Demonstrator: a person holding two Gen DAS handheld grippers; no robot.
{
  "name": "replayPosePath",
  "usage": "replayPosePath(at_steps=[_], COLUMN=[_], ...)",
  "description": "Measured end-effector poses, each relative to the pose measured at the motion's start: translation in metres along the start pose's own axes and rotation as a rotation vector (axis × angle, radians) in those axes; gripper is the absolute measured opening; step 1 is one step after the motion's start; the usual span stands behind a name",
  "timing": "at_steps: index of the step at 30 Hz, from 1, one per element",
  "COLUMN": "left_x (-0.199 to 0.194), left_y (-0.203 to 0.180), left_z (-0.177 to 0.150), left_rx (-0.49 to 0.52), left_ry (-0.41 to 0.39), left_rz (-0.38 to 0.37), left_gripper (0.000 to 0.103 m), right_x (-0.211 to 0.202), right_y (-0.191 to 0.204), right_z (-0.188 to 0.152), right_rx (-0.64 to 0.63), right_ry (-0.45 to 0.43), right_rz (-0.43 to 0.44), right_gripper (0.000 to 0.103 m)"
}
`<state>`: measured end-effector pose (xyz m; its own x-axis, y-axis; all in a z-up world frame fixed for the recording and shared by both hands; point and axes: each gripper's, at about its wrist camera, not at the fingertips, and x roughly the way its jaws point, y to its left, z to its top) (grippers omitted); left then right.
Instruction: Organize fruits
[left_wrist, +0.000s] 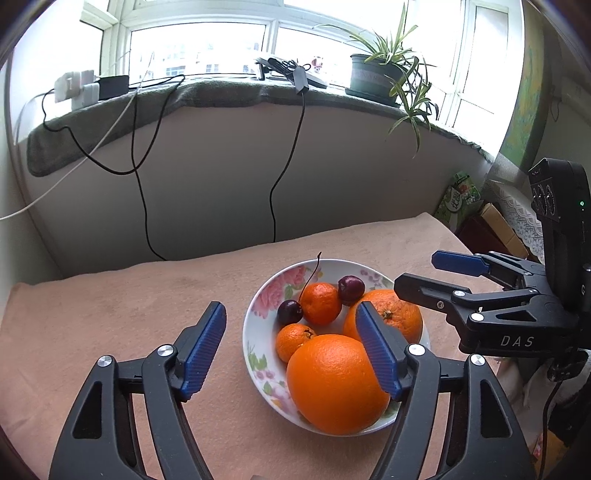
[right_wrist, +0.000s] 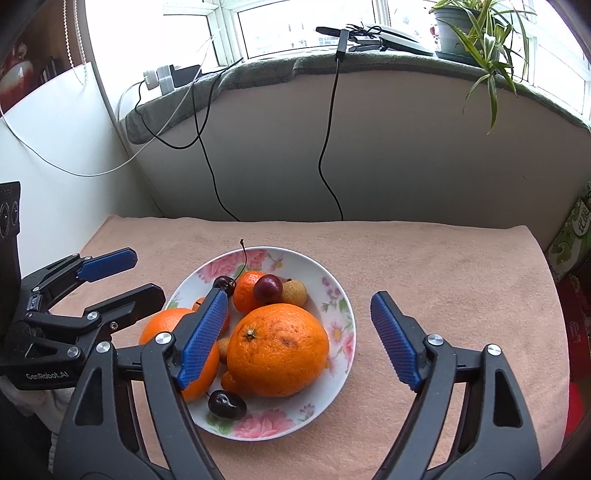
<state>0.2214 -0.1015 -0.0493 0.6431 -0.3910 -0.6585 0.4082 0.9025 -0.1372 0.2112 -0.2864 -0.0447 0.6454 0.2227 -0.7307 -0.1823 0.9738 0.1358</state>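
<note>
A white floral plate (left_wrist: 258, 325) (right_wrist: 332, 295) sits on the pink cloth-covered table. It holds two large oranges (left_wrist: 334, 384) (right_wrist: 277, 349), small mandarins (left_wrist: 320, 302) (right_wrist: 245, 291), dark cherries (left_wrist: 290, 312) (right_wrist: 226, 404) and a pale lychee (right_wrist: 294, 292). My left gripper (left_wrist: 291, 349) is open and empty, just above the plate's left side. My right gripper (right_wrist: 299, 339) is open and empty, above the plate's near right side. Each gripper shows in the other's view: the right one (left_wrist: 436, 273) and the left one (right_wrist: 125, 277).
The table is covered with a pink cloth (left_wrist: 129, 314) (right_wrist: 443, 266). A grey wall (left_wrist: 221, 184) with hanging cables stands behind it. A windowsill holds a potted plant (left_wrist: 384, 74), chargers (left_wrist: 77, 86) and a device. Boxes (left_wrist: 461, 199) stand at the right.
</note>
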Motion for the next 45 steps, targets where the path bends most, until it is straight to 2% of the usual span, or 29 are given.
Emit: replayPosePath(at_steps=[4,14,19,21,29,40,45], left_x=[-0.010,-0.052,-0.077,-0.085,-0.105,-0.116,-0.118], left_y=[-0.003,-0.012,-0.024,-0.027,-0.043,-0.049,-0.048], left_z=[-0.003,-0.009,-0.018,-0.023,-0.040,-0.060,-0.065], left_rx=[-0.005,-0.042,-0.039,-0.046,-0.042,-0.053,-0.061], left_ry=[-0.028,-0.123,-0.167,-0.177,-0.183,-0.167,-0.157], left_rz=[0.025,0.081,0.099,0.099,0.151,0.179,0.186], left_gripper=[0.076,0.077,0.078,0.082,0.082,0.082,0.082], right_x=[-0.010,-0.055,-0.079,-0.085,-0.104,-0.116,-0.116], right_y=[-0.001,-0.007,-0.003,0.000,0.009,-0.003,-0.004], right_z=[-0.004,-0.007,-0.016,-0.020,-0.042,-0.067,-0.069], right_rx=[0.001,0.039,0.029,0.017,0.008,0.091,0.088], right_ry=[-0.027,-0.139,-0.198,-0.211,-0.221,-0.212,-0.208], right_rz=[-0.032,-0.059,-0.081,-0.094,-0.113,-0.124,-0.132], right_gripper=[0.091,0.093,0.102,0.103,0.103,0.103,0.103])
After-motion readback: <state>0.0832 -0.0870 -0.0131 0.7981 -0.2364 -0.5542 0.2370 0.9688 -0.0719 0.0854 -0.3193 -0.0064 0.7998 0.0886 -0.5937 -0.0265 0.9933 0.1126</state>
